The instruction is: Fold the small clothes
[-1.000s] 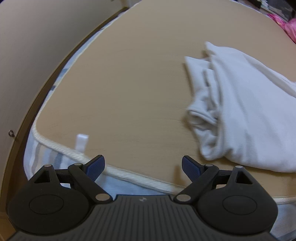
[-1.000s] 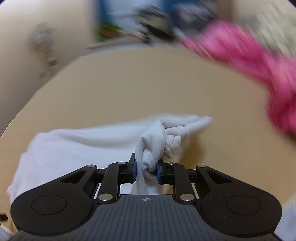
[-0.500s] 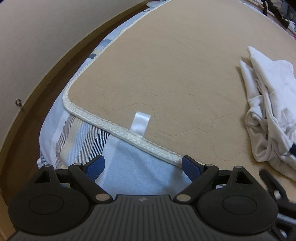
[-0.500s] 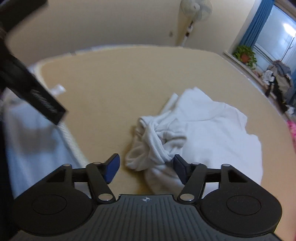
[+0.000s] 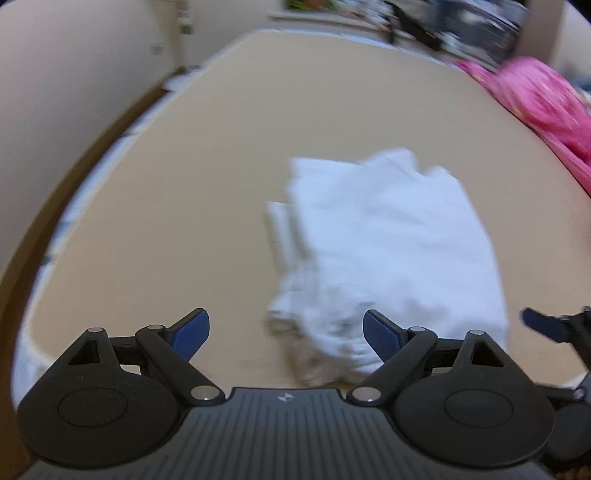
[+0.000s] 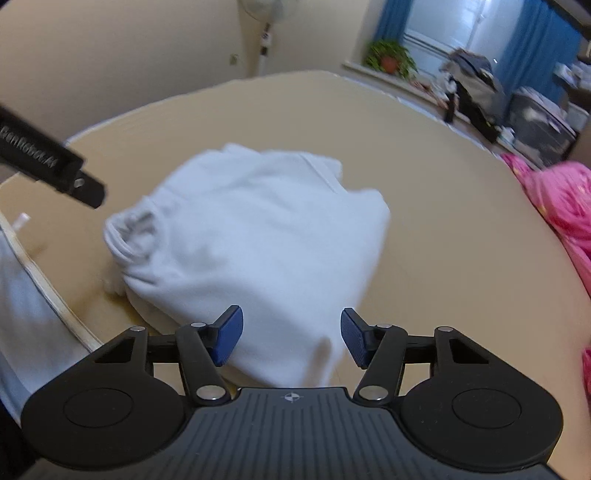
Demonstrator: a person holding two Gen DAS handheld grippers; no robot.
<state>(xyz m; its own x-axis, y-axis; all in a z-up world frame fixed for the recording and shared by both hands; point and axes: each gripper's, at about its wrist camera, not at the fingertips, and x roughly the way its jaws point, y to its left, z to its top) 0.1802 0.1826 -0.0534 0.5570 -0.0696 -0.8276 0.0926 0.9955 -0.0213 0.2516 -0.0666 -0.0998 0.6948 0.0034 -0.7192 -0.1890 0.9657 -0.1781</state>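
Note:
A white garment [image 6: 258, 229] lies in a loose, partly folded heap on the tan bed pad [image 6: 443, 221]. My right gripper [image 6: 291, 328] hovers over its near edge. Its jaws are closing; the cloth lies below and between the blue pads [image 6: 229, 339], which do not press on it. In the left wrist view the garment [image 5: 388, 240] is blurred, and my left gripper [image 5: 284, 325] stands open above its bunched near corner. A blue fingertip [image 5: 543, 325] of the right gripper shows at the right edge there. The left gripper's black body [image 6: 48, 162] crosses the upper left of the right wrist view.
Pink clothing [image 6: 561, 199] is piled at the pad's right side, also visible as pink clothing [image 5: 535, 96] in the left wrist view. The pad's white piped edge [image 6: 44, 291] runs at the near left over a pale sheet. A fan [image 6: 264, 22], a plant [image 6: 388, 59] and clutter stand beyond the bed.
The right gripper let go of the bunched white cloth, opened and swung over the garment's near edge. The left gripper swung from the bed's corner back over the garment.

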